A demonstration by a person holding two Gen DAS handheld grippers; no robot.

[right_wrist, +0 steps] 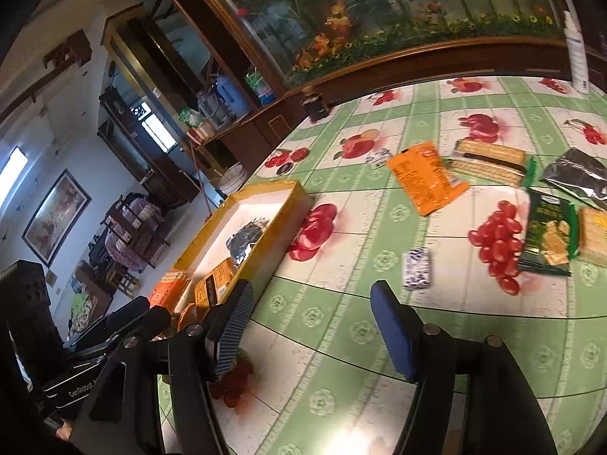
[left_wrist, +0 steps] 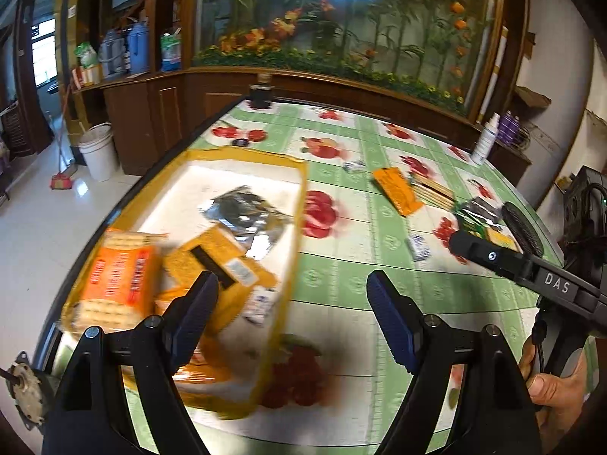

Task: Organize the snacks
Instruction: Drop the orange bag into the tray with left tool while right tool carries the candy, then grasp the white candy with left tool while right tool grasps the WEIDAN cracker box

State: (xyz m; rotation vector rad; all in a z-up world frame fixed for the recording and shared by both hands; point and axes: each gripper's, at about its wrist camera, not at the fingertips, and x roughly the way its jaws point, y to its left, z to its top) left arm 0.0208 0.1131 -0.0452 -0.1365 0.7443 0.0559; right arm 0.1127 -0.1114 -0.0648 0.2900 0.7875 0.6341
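Small blue-white candy [right_wrist: 417, 268] is lying loose on the tablecloth [right_wrist: 341, 341], just ahead of the right gripper [right_wrist: 307, 326] and apart from the other snacks. Judged light, with a crinkly, slippery wrapper and probably a firm core; best pinched across its short sides at the middle. In the right wrist view its long axis is running nearly straight away from the camera, tilted slightly.

Orange pack [right_wrist: 426, 178] is lying flat further off, long axis angled toward the lower right; thin, soft, likely to buckle, so take it by an edge. Cracker sleeve [right_wrist: 489, 161] beside it is lying across the view; stiff but breakable, so a gentle grip across its width. Green pack [right_wrist: 548, 233] and foil bag [right_wrist: 580, 172] are sitting at far right.

Yellow tray [left_wrist: 299, 204] at the table's left is already holding crackers [left_wrist: 121, 284], an orange box [left_wrist: 216, 261] and a foil bag.

Both grippers are standing wide with nothing between the jaws; left gripper [left_wrist: 292, 314] is hanging over the tray's near edge.
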